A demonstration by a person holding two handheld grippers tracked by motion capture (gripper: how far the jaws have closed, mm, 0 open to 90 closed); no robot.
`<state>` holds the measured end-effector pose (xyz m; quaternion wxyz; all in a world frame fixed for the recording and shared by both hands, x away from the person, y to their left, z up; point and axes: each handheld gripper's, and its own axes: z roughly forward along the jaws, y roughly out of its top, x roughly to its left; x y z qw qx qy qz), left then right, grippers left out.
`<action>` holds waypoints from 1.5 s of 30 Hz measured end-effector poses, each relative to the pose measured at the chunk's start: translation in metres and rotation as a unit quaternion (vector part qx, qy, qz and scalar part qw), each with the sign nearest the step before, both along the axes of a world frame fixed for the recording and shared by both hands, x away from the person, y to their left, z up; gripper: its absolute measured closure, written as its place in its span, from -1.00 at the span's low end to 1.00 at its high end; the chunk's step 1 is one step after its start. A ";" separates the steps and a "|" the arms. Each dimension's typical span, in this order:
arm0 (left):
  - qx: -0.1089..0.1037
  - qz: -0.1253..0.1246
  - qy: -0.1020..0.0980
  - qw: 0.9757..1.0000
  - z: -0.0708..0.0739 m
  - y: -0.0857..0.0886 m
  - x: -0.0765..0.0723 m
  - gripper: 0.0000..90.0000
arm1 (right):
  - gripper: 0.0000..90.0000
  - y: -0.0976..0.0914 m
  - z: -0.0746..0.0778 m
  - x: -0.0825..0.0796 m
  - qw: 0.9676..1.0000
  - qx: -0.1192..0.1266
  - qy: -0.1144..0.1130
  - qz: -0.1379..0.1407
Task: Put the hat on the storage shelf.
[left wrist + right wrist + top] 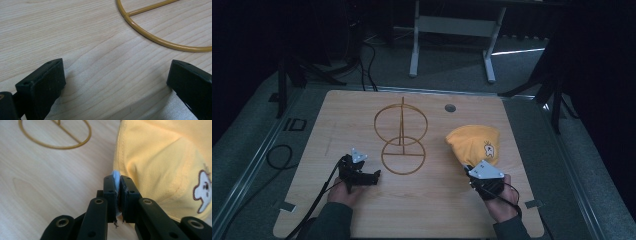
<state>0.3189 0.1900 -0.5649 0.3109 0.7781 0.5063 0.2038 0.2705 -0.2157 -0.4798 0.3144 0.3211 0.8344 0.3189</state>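
on the right side of the table (337, 210) my right gripper (117, 180) is clamped on the edge of the yellow cap (474, 142), right at the rim seam, with a sliver of pale lining pinched between the pads. i judge the step to be lifting the cap toward the gold wire stand (402, 140), so i'd raise it slowly and keep the pinch firm, since a grip this near the edge could slip off the fabric. my left gripper (359, 175) rests with its jaws wide apart, holding nothing, near the stand's lower ring.

the right gripper view gives me the pinch itself and the cartoon patch (203, 192); the high view gives me the whole stand with its upright ring, and how far the cap sits from it.
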 end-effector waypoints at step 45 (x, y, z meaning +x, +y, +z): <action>0.000 0.000 -0.001 1.000 0.000 0.000 0.000 -0.96 | 0.82 0.013 0.083 0.038 0.997 -0.038 -0.029 0.058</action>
